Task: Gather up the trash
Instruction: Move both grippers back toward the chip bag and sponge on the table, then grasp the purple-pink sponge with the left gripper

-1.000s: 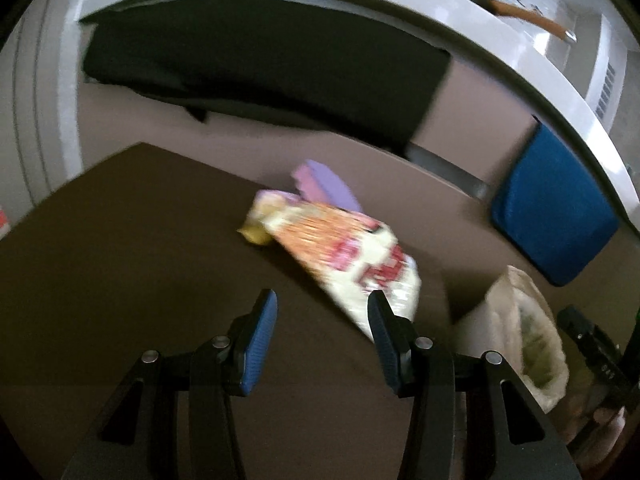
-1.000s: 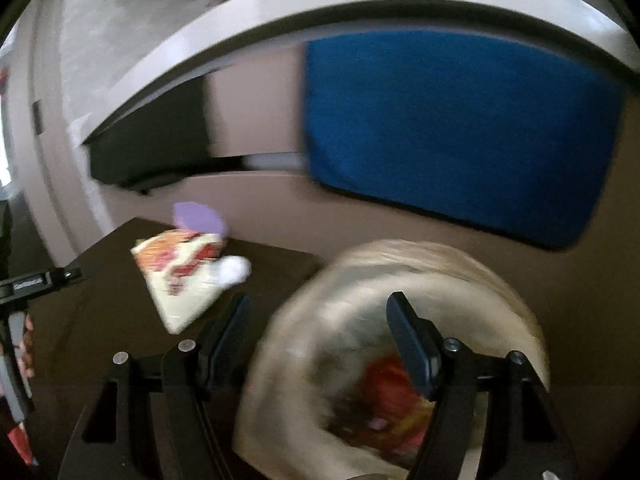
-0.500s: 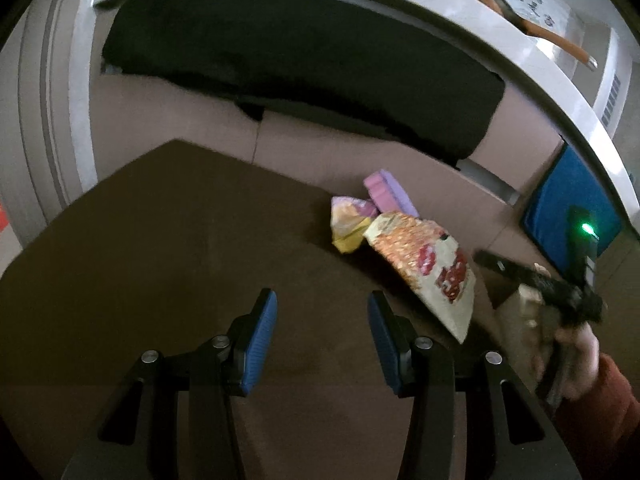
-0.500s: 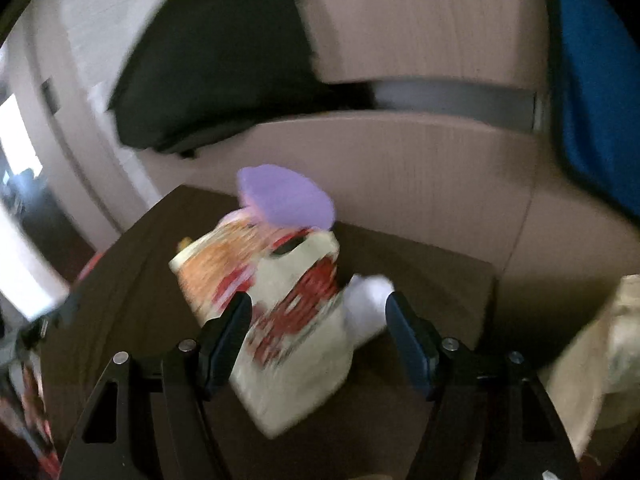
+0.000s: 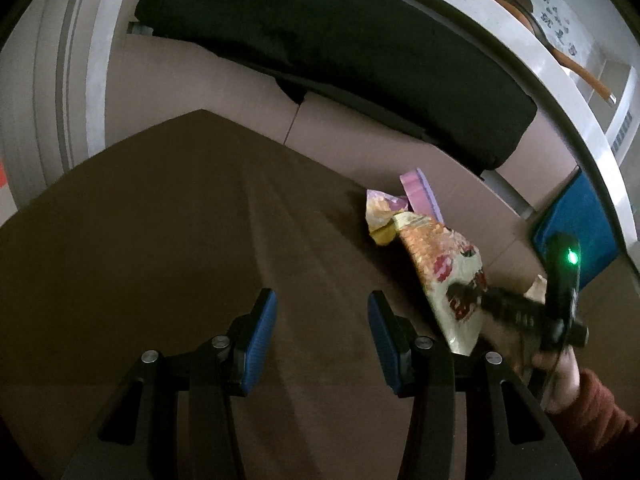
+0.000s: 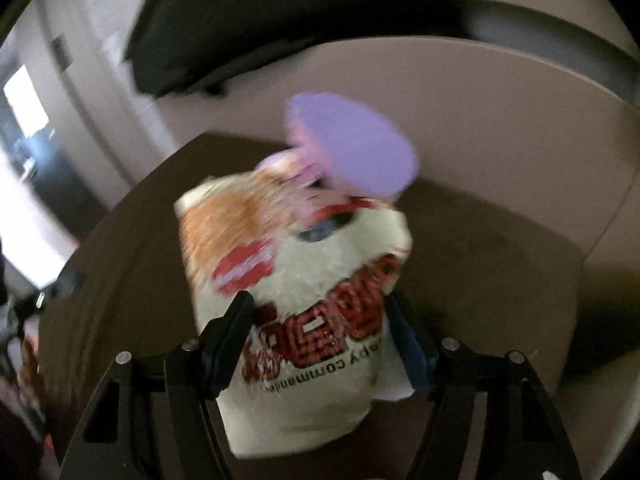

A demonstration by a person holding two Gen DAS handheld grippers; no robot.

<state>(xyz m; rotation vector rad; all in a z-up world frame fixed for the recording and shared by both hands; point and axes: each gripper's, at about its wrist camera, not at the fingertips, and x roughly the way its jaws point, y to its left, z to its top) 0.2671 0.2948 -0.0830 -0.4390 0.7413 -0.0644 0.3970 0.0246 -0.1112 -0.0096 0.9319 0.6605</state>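
The left tool (image 5: 322, 320) hovers wide open and empty over the bare dark brown worktop (image 5: 160, 240). The right tool (image 6: 320, 332) is spread wide with its blue-padded fingers (image 6: 236, 332) on either side of the cream, orange and red snack bag (image 6: 296, 300), which lies on the worktop near its far right corner; the blurred view does not show whether the pads touch it. Behind the bag sit a smaller pale pink-and-yellow wrapper (image 5: 382, 212) and a purple packet (image 5: 422, 192), all bunched together.
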